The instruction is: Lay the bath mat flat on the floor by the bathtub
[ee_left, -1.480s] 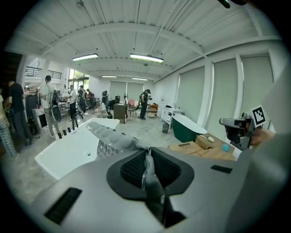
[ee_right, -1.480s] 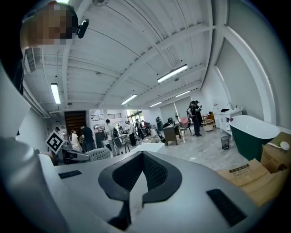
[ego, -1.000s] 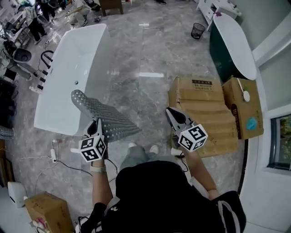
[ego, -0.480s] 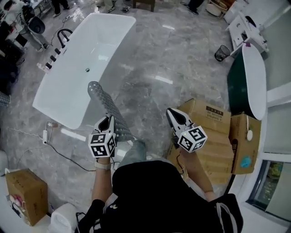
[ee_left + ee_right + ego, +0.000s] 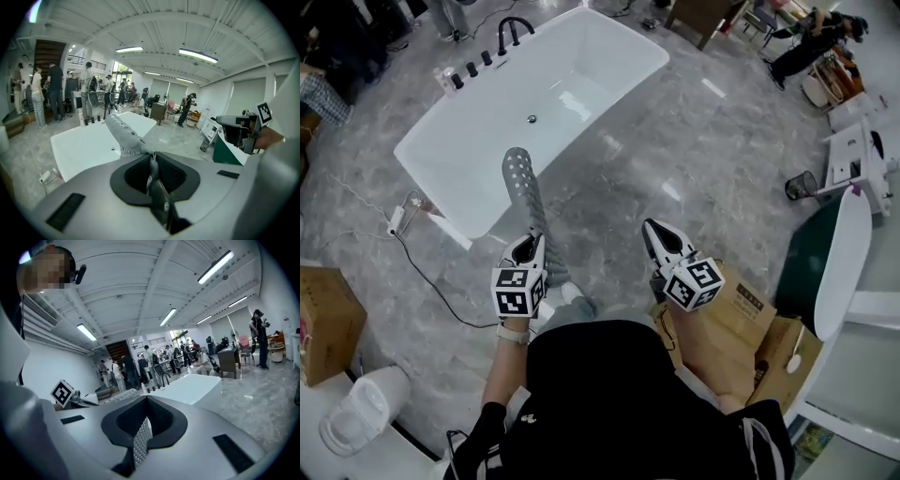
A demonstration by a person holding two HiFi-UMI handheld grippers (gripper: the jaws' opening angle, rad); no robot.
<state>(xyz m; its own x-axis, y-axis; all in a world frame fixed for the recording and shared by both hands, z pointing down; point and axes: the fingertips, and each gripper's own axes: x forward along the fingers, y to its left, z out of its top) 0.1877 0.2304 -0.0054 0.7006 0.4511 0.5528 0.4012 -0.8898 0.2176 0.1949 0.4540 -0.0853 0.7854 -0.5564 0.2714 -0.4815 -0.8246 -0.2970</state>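
A grey bath mat (image 5: 530, 202) studded with holes sticks out from my left gripper (image 5: 526, 251) toward the white bathtub (image 5: 581, 66), seen edge-on as a narrow strip above the marble floor. In the left gripper view the mat (image 5: 123, 133) runs from the pinched jaws of the left gripper (image 5: 152, 158) out toward the bathtub (image 5: 84, 147). My right gripper (image 5: 660, 241) hovers to the mat's right, shut with nothing in it. In its own view the right gripper (image 5: 146, 422) has its jaws pressed together, and the bathtub (image 5: 194, 387) lies ahead.
Cardboard boxes (image 5: 727, 323) lie at the right by a dark green tub (image 5: 820, 267). Another box (image 5: 323, 319) stands at the left. A cable with a power strip (image 5: 398, 220) runs beside the white tub. A waste basket (image 5: 802, 185) is at the far right. People stand in the background.
The view has swung so the bathtub now lies ahead at top centre. The mat, spread wide before, now shows as a narrow strip. Both grippers keep their grip state.
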